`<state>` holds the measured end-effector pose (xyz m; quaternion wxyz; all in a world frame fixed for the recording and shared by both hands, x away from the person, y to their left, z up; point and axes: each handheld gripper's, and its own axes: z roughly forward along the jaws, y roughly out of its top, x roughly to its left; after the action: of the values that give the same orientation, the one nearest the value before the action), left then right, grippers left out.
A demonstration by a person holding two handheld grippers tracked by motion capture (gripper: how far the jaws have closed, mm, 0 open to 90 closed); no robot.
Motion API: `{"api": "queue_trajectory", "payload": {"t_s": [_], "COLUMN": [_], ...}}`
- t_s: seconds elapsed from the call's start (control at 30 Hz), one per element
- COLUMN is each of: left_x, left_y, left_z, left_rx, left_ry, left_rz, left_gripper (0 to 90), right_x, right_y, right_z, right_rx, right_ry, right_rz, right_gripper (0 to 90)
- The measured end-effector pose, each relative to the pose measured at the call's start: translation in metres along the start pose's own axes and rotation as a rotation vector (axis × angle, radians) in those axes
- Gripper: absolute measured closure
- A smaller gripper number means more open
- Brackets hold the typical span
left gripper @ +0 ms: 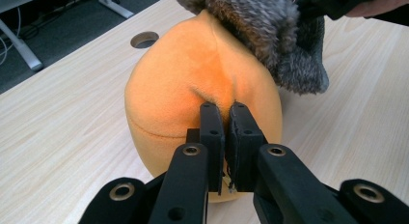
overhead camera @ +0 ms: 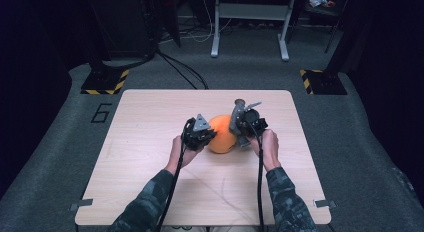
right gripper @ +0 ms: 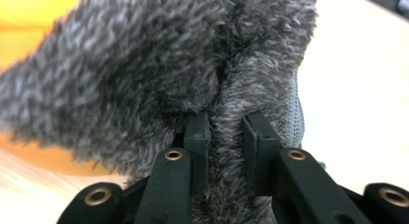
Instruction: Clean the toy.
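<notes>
Orange plush ball sits near the middle of the wooden table, slightly toward the far half, well clear of every edge. Bare tabletop all round it: wide on the left and right, a broad strip between it and the near edge where the forearms come in, a narrower band to the far edge.

Left gripper is at the ball's left side. Its jaws are pinched nearly together on a small fold of the orange fabric; the puckers run out from the tips. Right gripper is at the ball's right and upper side, jaws closed on a thick wad of grey fuzzy fabric that bulges between the pads.

The left gripper view gives what the high view hides: a stitched seam across the ball, the grey fabric draped over the top of the ball and hanging down its far side, a round hole in the table beyond the ball. The right gripper view adds a ribbed grey hem at the fabric's edge and orange at the upper left. The high view alone gives table edges and surrounding grey floor.
</notes>
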<state>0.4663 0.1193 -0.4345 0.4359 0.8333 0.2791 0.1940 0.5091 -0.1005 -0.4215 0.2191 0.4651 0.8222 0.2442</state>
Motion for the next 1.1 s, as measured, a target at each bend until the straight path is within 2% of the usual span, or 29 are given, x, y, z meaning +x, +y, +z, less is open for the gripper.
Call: {"api": "queue_trajectory", "payload": {"t_s": [0.03,0.13,0.2,0.27,0.33,0.4,0.43,0.47,0.5,0.57,0.73,0.8,0.83,0.97,1.1], "left_x": [0.0,0.0,0.0,-0.001,-0.001,-0.001,-0.002,-0.002,-0.003,-0.002,-0.004,-0.004,-0.004,-0.004,-0.003], "left_y": [-0.001,-0.001,-0.001,0.0,0.0,0.0,0.0,0.0,0.0,-0.001,-0.001,-0.002,-0.002,-0.002,-0.003], "left_z": [0.0,0.0,0.001,0.001,0.001,0.0,0.0,0.0,0.0,0.0,0.002,0.002,0.002,0.002,0.002], "left_rx": [-0.006,-0.005,-0.005,-0.006,-0.004,-0.002,-0.003,-0.003,0.007,0.007,0.004,0.014,0.015,0.009,0.003], "left_ry": [0.003,0.002,-0.004,-0.001,-0.002,-0.01,-0.011,-0.011,-0.014,-0.013,-0.01,-0.007,-0.007,-0.003,0.007], "left_rz": [-0.003,0.002,0.001,0.003,0.005,0.005,0.006,0.006,0.015,0.015,0.011,0.024,0.023,0.012,-0.005], "left_gripper": [86.4,86.3,86.2,86.2,86.2,86.2,86.2,86.2,86.2,86.2,86.3,86.3,86.3,86.3,86.2], "right_x": [-0.003,-0.004,0.004,0.014,0.025,0.034,0.039,0.039,0.048,0.05,0.043,0.038,0.034,0.019,0.006], "right_y": [-0.002,-0.002,0.001,0.006,0.01,0.014,0.016,0.016,0.018,0.018,0.018,0.017,0.016,0.012,0.005], "right_z": [0.0,-0.011,-0.02,-0.028,-0.033,-0.036,-0.036,-0.036,-0.033,-0.03,-0.026,-0.024,-0.022,-0.014,-0.014], "right_rx": [-0.003,-0.042,-0.072,-0.102,-0.126,-0.133,-0.134,-0.134,-0.122,-0.121,-0.111,-0.103,-0.101,-0.076,-0.079], "right_ry": [-0.001,0.009,0.018,0.055,0.071,0.103,0.106,0.106,0.104,0.095,0.089,0.077,0.071,0.032,0.054], "right_rz": [0.017,0.019,-0.007,-0.024,-0.053,-0.088,-0.109,-0.109,-0.134,-0.143,-0.136,-0.107,-0.106,-0.043,0.009], "right_gripper": [74.4,74.4,74.4,74.3,74.3,74.3,74.3,74.3,74.2,74.3,74.4,74.4,74.4,74.4,73.8]}}
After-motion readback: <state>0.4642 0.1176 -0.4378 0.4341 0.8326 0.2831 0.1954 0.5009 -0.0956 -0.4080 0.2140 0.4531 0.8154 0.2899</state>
